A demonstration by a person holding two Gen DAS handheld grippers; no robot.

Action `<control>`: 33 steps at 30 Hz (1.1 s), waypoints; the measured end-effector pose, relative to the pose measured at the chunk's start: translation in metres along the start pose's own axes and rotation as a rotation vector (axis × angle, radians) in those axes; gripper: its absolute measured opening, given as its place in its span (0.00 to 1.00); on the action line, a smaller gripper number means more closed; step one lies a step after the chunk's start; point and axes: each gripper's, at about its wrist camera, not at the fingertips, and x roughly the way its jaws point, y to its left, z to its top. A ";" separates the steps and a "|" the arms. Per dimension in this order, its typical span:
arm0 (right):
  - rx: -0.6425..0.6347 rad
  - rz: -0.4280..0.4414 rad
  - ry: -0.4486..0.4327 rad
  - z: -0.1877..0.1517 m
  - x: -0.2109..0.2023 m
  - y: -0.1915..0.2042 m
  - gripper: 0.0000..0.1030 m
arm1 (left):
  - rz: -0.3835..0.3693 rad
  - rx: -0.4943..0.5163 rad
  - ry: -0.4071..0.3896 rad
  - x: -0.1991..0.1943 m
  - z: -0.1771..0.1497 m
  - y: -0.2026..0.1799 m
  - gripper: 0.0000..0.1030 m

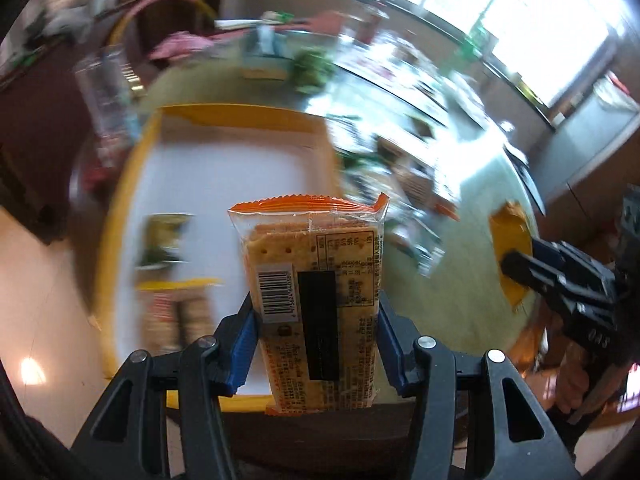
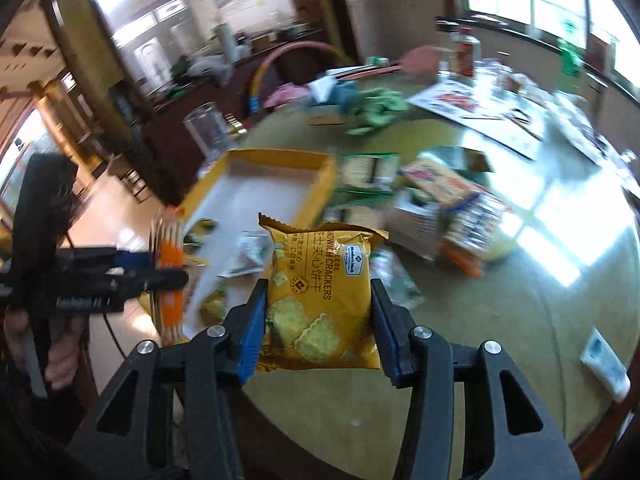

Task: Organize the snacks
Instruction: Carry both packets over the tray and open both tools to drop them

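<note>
Crackers [image 1: 312,288] clamped upright in our left gripper [image 1: 316,344] hang over the yellow tray's [image 1: 120,208] near edge, while our right gripper [image 2: 318,328], clamping the cheese pack [image 2: 320,296], sits farther off.

Clear cracker pack [image 1: 314,300]: orange serrated edge, tan crackers inside, black block and white barcode label. Yellow cracker bag [image 2: 320,300]: white lettering, blue logo, pale green-speckled crackers printed. Box [image 1: 132,184]: yellow walls, white floor. Gripper fingers [image 1: 242,350]: black frame, blue pads. Tabletop [image 2: 500,320]: pale olive-green.
</note>
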 end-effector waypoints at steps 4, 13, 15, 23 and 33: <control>-0.033 0.043 0.040 0.015 0.033 0.027 0.48 | 0.040 -0.065 -0.007 0.000 0.013 0.043 0.52; -0.013 0.067 0.105 0.056 0.122 0.061 0.48 | 0.002 -0.136 0.028 0.036 0.036 0.074 0.52; -0.003 0.068 0.104 0.065 0.138 0.062 0.48 | 0.008 -0.137 0.045 0.051 0.041 0.073 0.52; 0.022 -0.006 0.164 0.088 0.201 0.060 0.48 | 0.054 -0.128 0.090 0.082 0.047 0.082 0.52; 0.055 0.001 0.184 0.085 0.226 0.054 0.50 | 0.113 -0.110 0.050 0.096 0.038 0.085 0.55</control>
